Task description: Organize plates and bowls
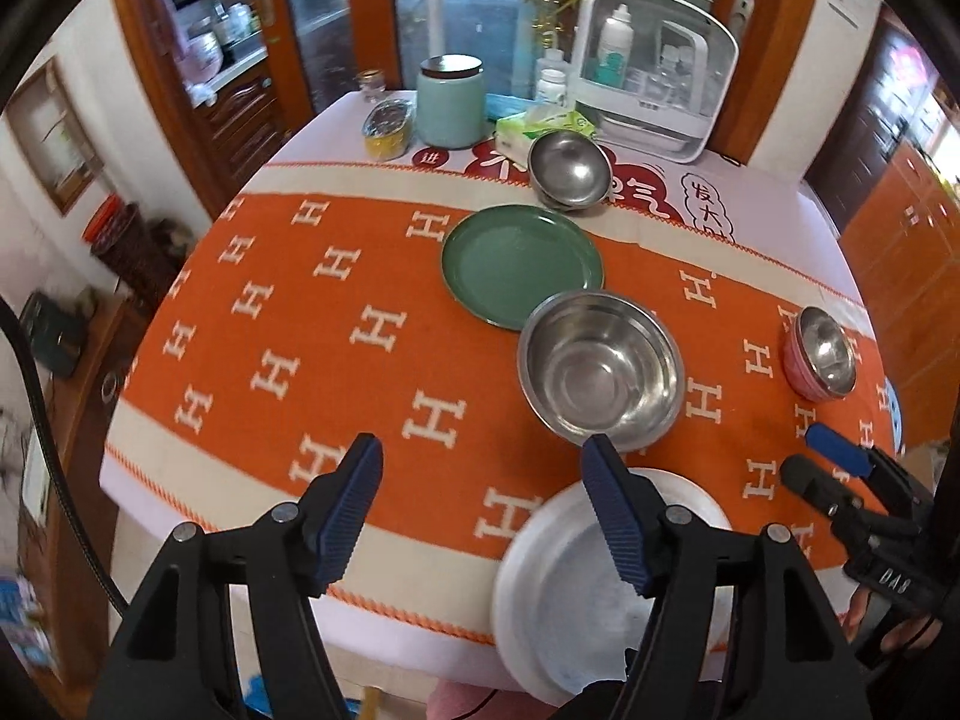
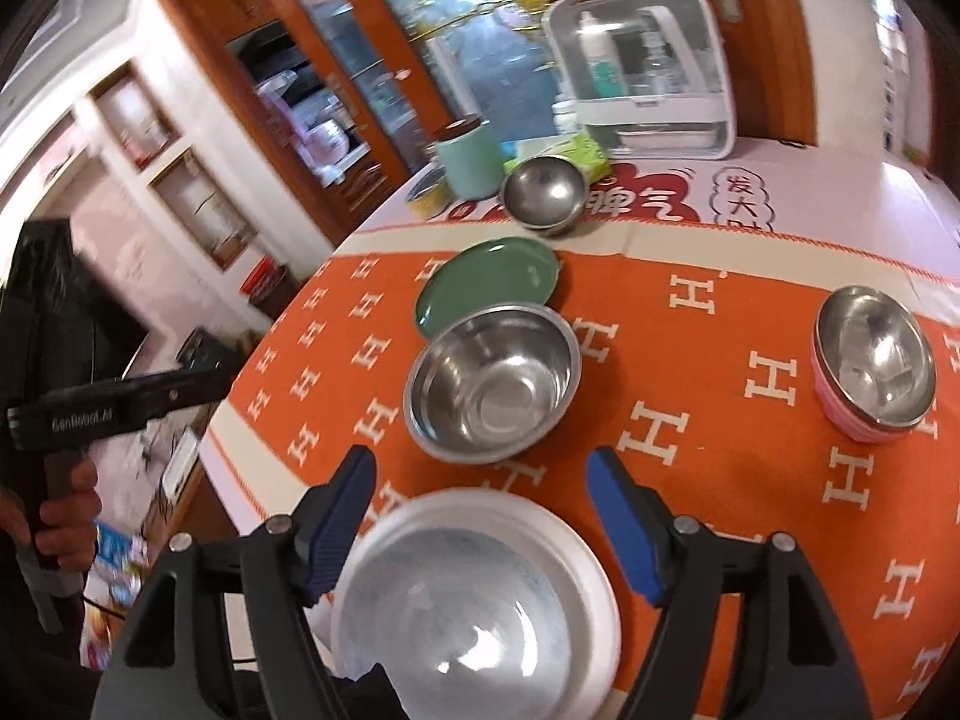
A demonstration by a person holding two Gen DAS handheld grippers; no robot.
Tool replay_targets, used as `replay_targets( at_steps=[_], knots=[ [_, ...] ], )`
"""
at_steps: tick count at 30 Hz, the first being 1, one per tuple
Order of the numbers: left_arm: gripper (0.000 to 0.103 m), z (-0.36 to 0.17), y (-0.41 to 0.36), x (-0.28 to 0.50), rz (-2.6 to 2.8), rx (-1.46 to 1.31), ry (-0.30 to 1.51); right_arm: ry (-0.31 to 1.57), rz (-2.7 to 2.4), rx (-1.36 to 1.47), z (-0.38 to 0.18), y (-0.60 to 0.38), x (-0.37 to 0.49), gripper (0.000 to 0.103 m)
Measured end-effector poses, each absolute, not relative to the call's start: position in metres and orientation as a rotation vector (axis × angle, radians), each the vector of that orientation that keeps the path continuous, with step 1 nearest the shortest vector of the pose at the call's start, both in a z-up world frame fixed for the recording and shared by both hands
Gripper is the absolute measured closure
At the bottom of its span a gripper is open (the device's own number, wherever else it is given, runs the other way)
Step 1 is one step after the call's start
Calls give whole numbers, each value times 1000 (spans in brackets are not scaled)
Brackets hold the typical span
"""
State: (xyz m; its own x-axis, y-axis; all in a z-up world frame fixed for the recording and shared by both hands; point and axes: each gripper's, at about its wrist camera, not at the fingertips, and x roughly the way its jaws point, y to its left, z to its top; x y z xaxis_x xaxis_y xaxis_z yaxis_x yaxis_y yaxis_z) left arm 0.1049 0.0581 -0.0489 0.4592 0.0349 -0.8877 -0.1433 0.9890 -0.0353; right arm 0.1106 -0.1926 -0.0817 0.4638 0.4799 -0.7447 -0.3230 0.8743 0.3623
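Both tools stood with their ribbed blue pads spread and nothing pinched between them. The left gripper hung above the near edge of the table, over an orange woven cloth patterned with cream H shapes; its right finger overlapped the rim of a shallow white plate lying just below and to the right of it. Ahead of that finger sat a round, polished steel bowl, and beyond it a flat, matte green plate, its rim touching or very near the bowl's. Farther still were stacked steel bowls. Off to the right stood a pink ribbed bowl with a steel lining.

The right gripper framed the white plate between its spread fingers without touching it, and its view showed the plate's glossy, faintly blue-speckled well, half hidden in the other view. Only the left wrist view caught the right tool's blue fingertip; only the right wrist view showed a hand gripping the left tool's handle.
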Motion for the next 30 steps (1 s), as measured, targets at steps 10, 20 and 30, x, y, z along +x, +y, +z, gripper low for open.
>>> replay_targets(
  at_steps=[10, 20, 30],
  knots=[
    [32, -54, 100, 151, -25, -26, 1093, 935, 348, 223, -82, -162, 122, 30],
    [24, -50, 137, 195, -134, -3, 1083, 958, 235, 269, -85, -135, 142, 30],
    [24, -54, 168, 248, -175, -8, 1075, 987, 189, 216, -83, -105, 186, 30]
  ],
)
